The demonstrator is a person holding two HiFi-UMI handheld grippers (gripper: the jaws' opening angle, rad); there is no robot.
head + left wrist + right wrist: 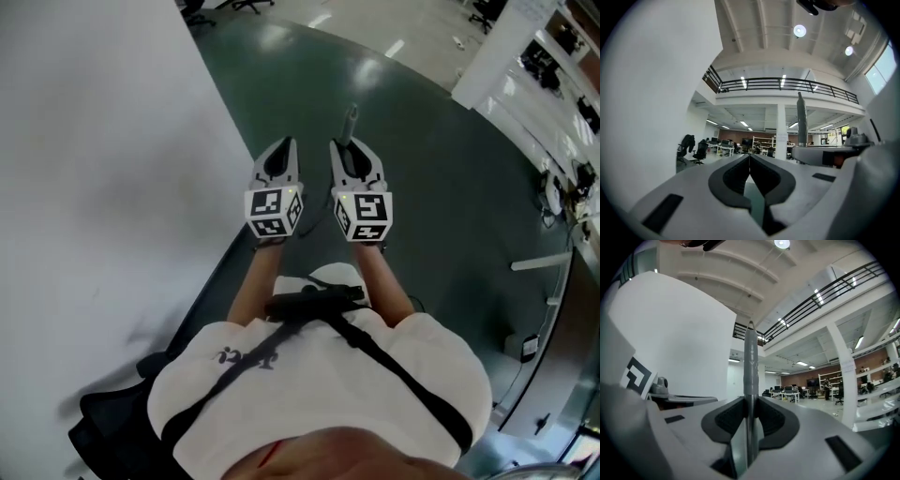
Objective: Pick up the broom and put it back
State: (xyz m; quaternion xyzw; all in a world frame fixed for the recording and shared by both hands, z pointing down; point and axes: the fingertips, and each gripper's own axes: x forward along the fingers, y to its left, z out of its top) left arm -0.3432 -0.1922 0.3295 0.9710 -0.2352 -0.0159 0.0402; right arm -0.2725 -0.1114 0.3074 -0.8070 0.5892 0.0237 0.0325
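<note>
My right gripper [350, 146] [750, 401] is shut on the broom's grey handle [750, 362], which stands upright between the pads. Only the handle's top end [352, 120] shows above the jaws in the head view; the broom's head is hidden. In the left gripper view the handle [801, 119] rises from the right gripper [825, 154] just to the right. My left gripper [283, 144] [749, 157] is held level beside it, with its jaws meeting at the tips and nothing between them. Both point forward over the dark green floor [450, 187].
A tall white wall [94, 187] runs close along the left. Desks with equipment [562, 56] line the far right. A black office chair [112, 422] sits behind at the lower left. Ahead are a white pillar [781, 131] and office chairs [693, 150].
</note>
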